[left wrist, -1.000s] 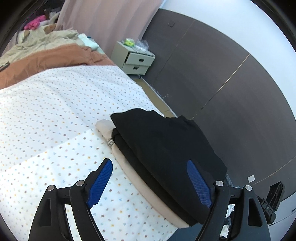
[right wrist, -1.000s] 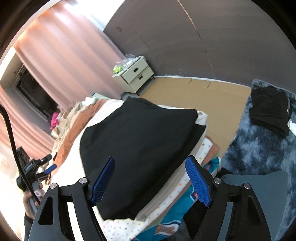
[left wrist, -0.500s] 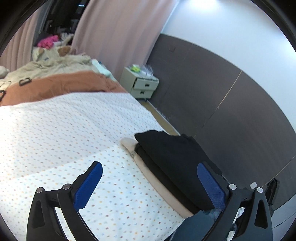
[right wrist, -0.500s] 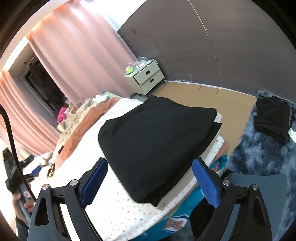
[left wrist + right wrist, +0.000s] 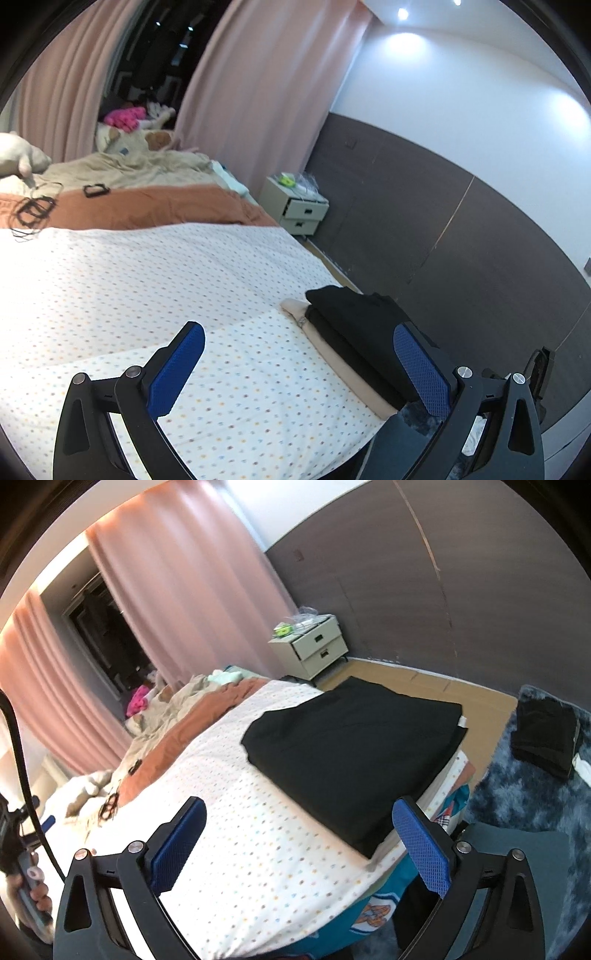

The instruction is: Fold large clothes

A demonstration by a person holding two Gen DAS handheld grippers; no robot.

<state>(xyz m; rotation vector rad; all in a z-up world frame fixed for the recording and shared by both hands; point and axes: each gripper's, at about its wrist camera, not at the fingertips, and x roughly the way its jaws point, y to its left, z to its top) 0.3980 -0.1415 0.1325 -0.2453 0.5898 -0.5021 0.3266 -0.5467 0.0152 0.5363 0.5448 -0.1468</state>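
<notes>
Looking along the left gripper (image 5: 295, 365), its blue textured pads (image 5: 177, 373) are spread as wide as they go with nothing between them, and the right gripper (image 5: 299, 845) is the same, jaws just been opening and holding nothing. Both hang over the near end of the white polka-dot bedspread (image 5: 147, 288).

The folded black garment (image 5: 354, 746) sits flat at the bed's near right corner. From the left wrist you can see it's stacked on a folded beige garment (image 5: 343, 362), which the right wrist view barely shows. The right wrist view gives you stuff the left doesn't: a fluffy dark blue rug (image 5: 517, 812) on the floor with another dark folded garment (image 5: 543, 738) on it, and a hand (image 5: 33, 893) at the far left edge gripping a handle.

Both views catch the cream two-drawer nightstand (image 5: 299, 210) by the pink curtains (image 5: 258, 92) and the rust-orange blanket (image 5: 147, 206) further up the bed.
</notes>
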